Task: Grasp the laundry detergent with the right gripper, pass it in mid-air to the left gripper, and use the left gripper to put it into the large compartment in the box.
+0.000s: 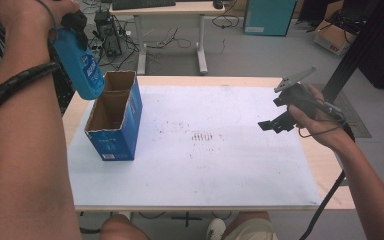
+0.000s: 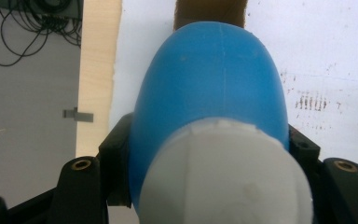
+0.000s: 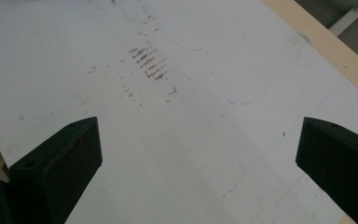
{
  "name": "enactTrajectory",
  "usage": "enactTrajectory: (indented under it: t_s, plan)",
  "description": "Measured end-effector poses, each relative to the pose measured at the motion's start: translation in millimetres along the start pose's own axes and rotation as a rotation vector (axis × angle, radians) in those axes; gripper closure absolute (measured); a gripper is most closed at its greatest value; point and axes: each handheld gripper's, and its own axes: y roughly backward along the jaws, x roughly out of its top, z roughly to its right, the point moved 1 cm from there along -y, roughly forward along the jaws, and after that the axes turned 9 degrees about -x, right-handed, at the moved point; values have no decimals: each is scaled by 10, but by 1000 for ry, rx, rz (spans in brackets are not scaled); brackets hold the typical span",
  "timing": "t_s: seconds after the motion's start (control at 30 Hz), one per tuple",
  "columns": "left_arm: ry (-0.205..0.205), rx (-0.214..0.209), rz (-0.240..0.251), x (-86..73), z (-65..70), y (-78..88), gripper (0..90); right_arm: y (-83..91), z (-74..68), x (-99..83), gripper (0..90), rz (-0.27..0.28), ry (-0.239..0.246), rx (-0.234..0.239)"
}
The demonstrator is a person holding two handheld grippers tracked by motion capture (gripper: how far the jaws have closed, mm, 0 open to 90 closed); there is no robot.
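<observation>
On the table (image 1: 330,165) lies a white sheet (image 1: 220,165) with brown smudges near its middle (image 1: 202,136); nothing else rests on it near the right gripper. Toward the sheet's left edge stands an open blue carton (image 1: 115,135), its brown cardboard inside split by a divider into a near and a far compartment, both showing bare walls from the high view. Beyond the table sit a desk, a teal box and loose cables on the floor.

Above the carton's far compartment hangs a blue plastic bottle (image 1: 82,65), tilted, its base low and just over the carton's left rim, apart from it as far as the high view tells. The left gripper (image 1: 72,25) is clenched on the bottle near its top: in the left gripper view the black jaws press both sides of the blue body (image 2: 209,93) just below the white cap (image 2: 223,177), with the carton's brown opening (image 2: 209,11) past the bottle's far end.

The left forearm reaches up the left side, hand raised over the carton. The right hand holds the right gripper (image 1: 270,125) well off to the right, above the sheet and angled down toward it; its jaws stand wide apart with nothing between them.
</observation>
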Motion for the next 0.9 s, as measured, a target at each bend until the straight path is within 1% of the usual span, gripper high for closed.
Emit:
enactTrajectory:
  t_s: [0.13,0.17,0.27,0.33,0.43,0.57,0.63,0.67,0.77,0.8,0.83,0.9]
  plan:
    - [-5,1,1,-7,-1,-28,371,-4,-18,4,3,-2,0,-1]
    - [-4,-1,1,-9,1,-43,371,-7,-28,7,3,-5,-7,-1]
    - [-12,-1,2,-12,-10,-104,371,-20,-35,9,3,-6,4,0]
    - [-11,-1,-6,-15,-12,-162,371,-26,-46,10,3,-8,-1,0]
    - [-18,1,-10,-17,-22,-262,371,-32,-49,4,3,-8,0,0]
    - [-21,-11,-15,-18,-51,-406,371,-35,-46,-3,3,-10,4,0]
    - [-18,-16,-19,-20,-63,-487,371,-40,-50,0,3,-9,-4,-2]
    - [-20,-15,-17,-20,-69,-528,371,-41,-45,0,3,-10,5,0]
    - [-21,-18,-22,-27,-89,-668,371,-55,-51,1,3,-8,4,2]
    - [-32,-17,-25,-29,-95,-717,371,-60,-53,0,3,-11,2,2]
    - [-32,-22,-26,-35,-101,-779,371,-65,-48,-3,3,-17,10,5]
    - [-21,-33,-25,-47,-111,-869,371,-82,-49,-5,3,-16,7,7]
